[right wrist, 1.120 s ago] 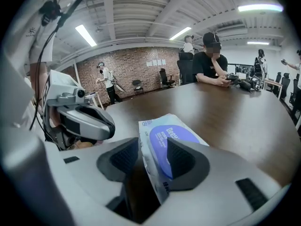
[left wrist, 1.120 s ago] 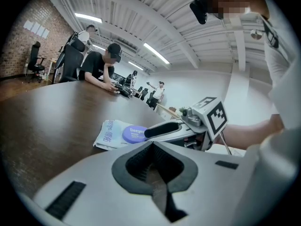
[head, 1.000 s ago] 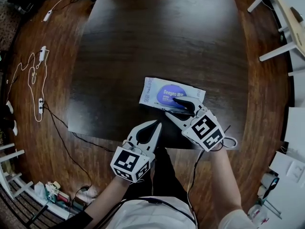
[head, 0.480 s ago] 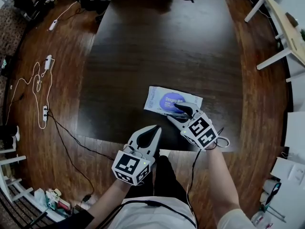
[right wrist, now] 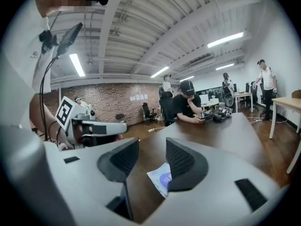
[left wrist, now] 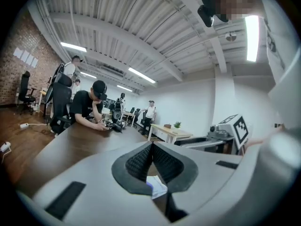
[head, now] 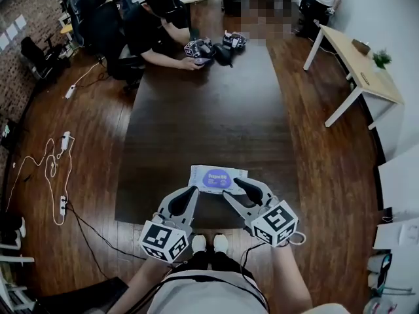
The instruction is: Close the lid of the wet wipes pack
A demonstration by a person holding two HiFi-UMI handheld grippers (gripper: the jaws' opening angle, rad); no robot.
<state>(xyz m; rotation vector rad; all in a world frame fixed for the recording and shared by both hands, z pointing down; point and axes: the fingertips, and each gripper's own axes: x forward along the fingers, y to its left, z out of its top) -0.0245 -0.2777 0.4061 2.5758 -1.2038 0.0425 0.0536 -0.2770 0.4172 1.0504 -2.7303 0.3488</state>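
Dark wooden table (head: 196,110) stretches away from you, and the wet wipes pack (head: 200,174) lies flat by its near edge. Your left gripper (head: 190,192) hovers just short of it, jaws pressed together on nothing. The lid (head: 216,177) looks flat, so press squarely only if it lifts. Your right gripper (head: 236,188) hangs beside the pack, jaws apart and empty. Nothing blocks you; a seated person (head: 157,18) works at the far end.

Bright ceiling strip lights (left wrist: 141,75), dim vignetted corners, strong fisheye bending, soft blur on near fingers (right wrist: 186,164)
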